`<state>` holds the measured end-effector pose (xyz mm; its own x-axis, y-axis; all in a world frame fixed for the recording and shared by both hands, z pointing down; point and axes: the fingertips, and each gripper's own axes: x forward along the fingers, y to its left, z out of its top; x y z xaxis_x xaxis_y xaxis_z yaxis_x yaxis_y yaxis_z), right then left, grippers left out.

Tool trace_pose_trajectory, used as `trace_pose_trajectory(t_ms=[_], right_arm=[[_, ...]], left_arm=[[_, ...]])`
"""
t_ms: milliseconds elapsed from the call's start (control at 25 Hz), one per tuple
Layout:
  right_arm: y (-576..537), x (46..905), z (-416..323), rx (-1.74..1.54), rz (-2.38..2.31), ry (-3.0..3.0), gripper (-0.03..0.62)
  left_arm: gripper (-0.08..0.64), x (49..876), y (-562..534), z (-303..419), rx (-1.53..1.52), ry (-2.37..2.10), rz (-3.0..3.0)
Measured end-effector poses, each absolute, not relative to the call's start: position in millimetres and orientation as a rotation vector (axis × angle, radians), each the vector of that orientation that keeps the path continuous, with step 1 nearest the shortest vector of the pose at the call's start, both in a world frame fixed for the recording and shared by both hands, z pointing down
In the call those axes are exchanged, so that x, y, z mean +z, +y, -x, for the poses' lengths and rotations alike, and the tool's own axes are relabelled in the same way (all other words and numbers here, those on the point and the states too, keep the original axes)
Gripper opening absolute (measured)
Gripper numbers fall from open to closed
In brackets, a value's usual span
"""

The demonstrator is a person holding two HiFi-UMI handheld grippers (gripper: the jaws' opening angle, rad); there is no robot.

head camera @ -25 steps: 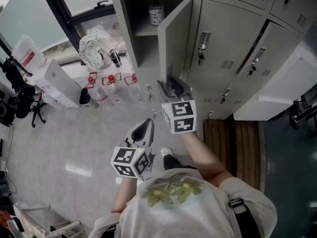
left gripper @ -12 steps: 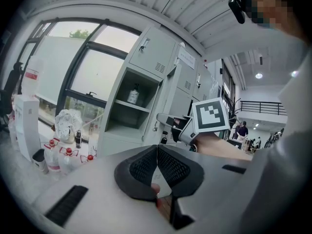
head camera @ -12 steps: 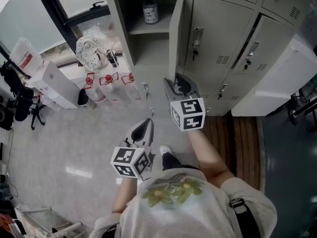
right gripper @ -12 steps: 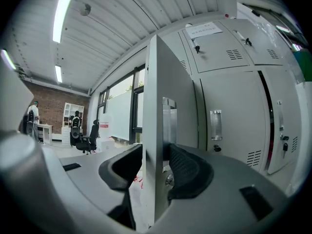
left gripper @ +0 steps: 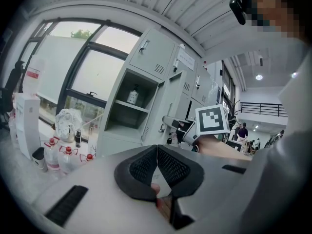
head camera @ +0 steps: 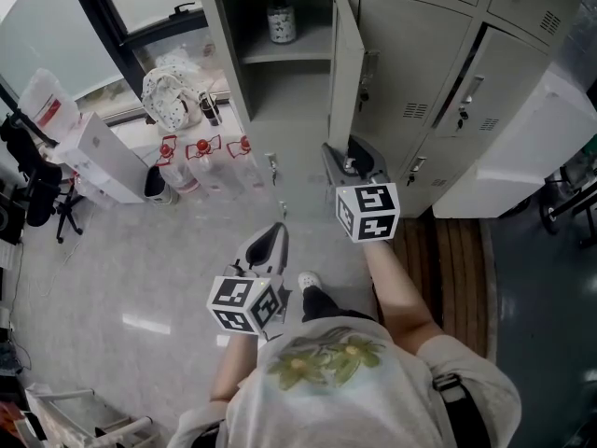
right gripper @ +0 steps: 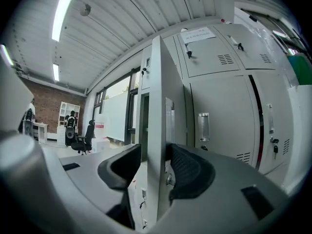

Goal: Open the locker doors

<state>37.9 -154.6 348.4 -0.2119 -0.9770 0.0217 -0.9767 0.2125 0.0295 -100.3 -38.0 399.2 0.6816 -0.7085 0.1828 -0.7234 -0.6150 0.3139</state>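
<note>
Head view: a bank of grey sheet-metal lockers (head camera: 410, 54) runs along the top of the frame, its flat fronts broken by slotted vents and small key handles. At upper centre one locker door (head camera: 345, 59) stands swung out, seen almost edge-on as a thin, straight panel. Behind it is a boxy compartment with a shelf that carries a dark-labelled bottle (head camera: 280, 19). The right hand-held gripper (head camera: 349, 155) reaches the lower free edge of that door, its black-and-white marker cube just below. The left hand-held gripper (head camera: 276, 233) sits lower and left of it, apart from the lockers, over pale, glossy speckled floor (head camera: 140, 250). Clear plastic bottles with red caps (head camera: 205, 161) stand on the floor beside the open compartment, with a white dotted bag (head camera: 173, 91) behind them.

Left gripper view: the left hand-held gripper (left gripper: 157, 152) has its two dark, ribbed pads pressed together with nothing between them. The open locker and its shelf lie well ahead, above and left of the jaws.

Right gripper view: the locker door (right gripper: 158, 82) rises as a smooth, painted steel slab straight through the middle of the frame. The right hand-held gripper (right gripper: 156, 155) is clamped on its edge, one textured black pad on each face. Closed locker fronts (right gripper: 219, 116) with vents and recessed handles fill the right.
</note>
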Motion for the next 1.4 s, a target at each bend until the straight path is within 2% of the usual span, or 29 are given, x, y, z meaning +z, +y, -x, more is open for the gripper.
trace_pose_trajectory(t_ms=[400, 560, 760, 1400], right_arm=[[-113, 359, -27, 0.002, -1.879, -2.433, 0.175], [-82, 360, -7, 0.009, -1.776, -2.536, 0.081], [-44, 367, 10, 0.094, -1.639, -2.705, 0.039], [19, 415, 45, 0.205, -1.401, -2.768, 0.034]], left_arm=[[0.031, 406, -22, 90, 0.054, -1.106, -2.520], [0.031, 410, -15, 87, 0.058, -1.100, -2.514], [0.031, 416, -1, 81, 0.054, -1.087, -2.503], [0.031, 423, 28, 82, 0.077, -1.132, -2.501]])
